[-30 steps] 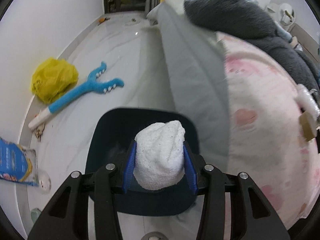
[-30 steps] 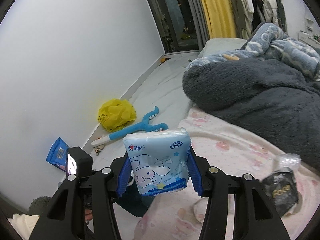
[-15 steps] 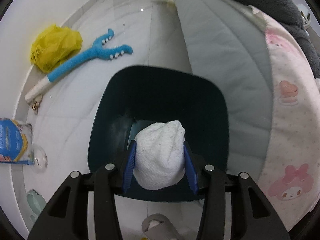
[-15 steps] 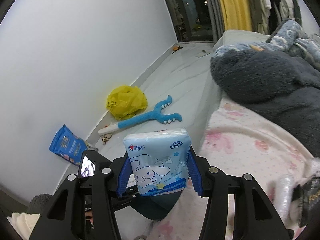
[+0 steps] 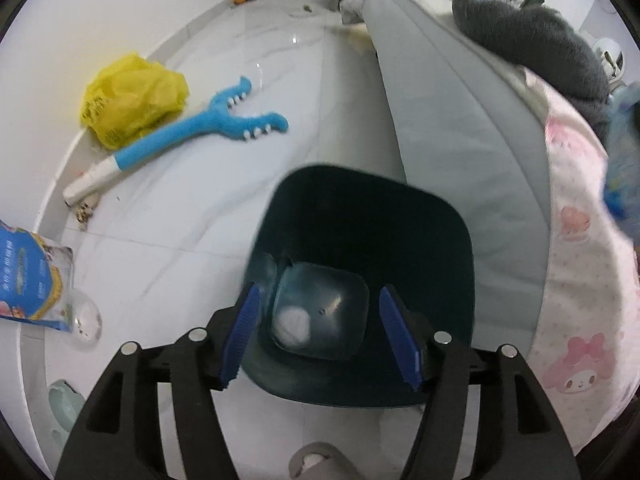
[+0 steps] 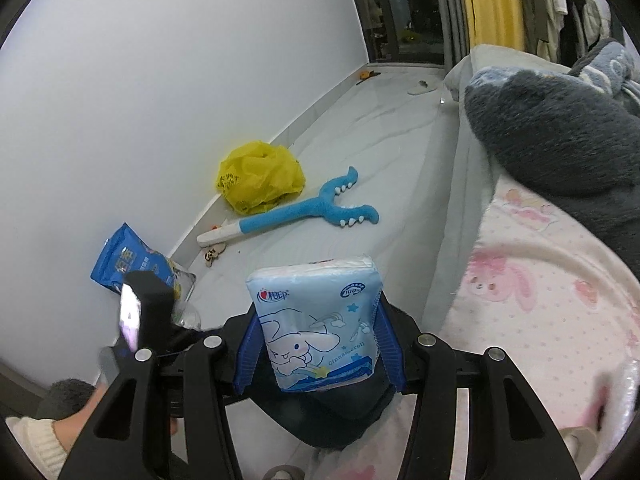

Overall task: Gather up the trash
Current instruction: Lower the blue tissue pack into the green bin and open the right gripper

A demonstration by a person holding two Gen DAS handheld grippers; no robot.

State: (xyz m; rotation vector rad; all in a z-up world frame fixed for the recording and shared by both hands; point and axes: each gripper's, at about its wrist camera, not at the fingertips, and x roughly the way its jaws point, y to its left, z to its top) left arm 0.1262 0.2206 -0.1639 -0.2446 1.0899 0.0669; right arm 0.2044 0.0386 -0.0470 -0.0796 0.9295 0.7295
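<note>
Trash first: a white wad of tissue (image 5: 291, 322) is seen lying at the bottom of the dark bin (image 5: 448, 216), near the lower left corner of its floor, so that bit is already collected. Over on the far left of the floor a blue snack bag (image 5: 28, 276), a yellow plastic bag (image 5: 132, 98) and a blue long-handled toy (image 5: 208, 128) are left along the wall, probably just not picked up yet.

Straight above the bin the left gripper (image 5: 320, 334) is held, pointing down; its jaws have just been opening and nothing is kept between them now, which fits a drop lined up with the bin's mouth. Further right, a Cinnamoroll tissue pack (image 6: 316, 328) is clamped upright by the right gripper (image 6: 316, 346), held out past the pink bed sheet (image 6: 540, 312) edge, presumably next in line.

The bin's inside and the wad are shown only by the left wrist view. The right wrist view gives the pack's print and the person's hand (image 6: 80, 420) instead, with the bin mostly hidden behind the pack.
</note>
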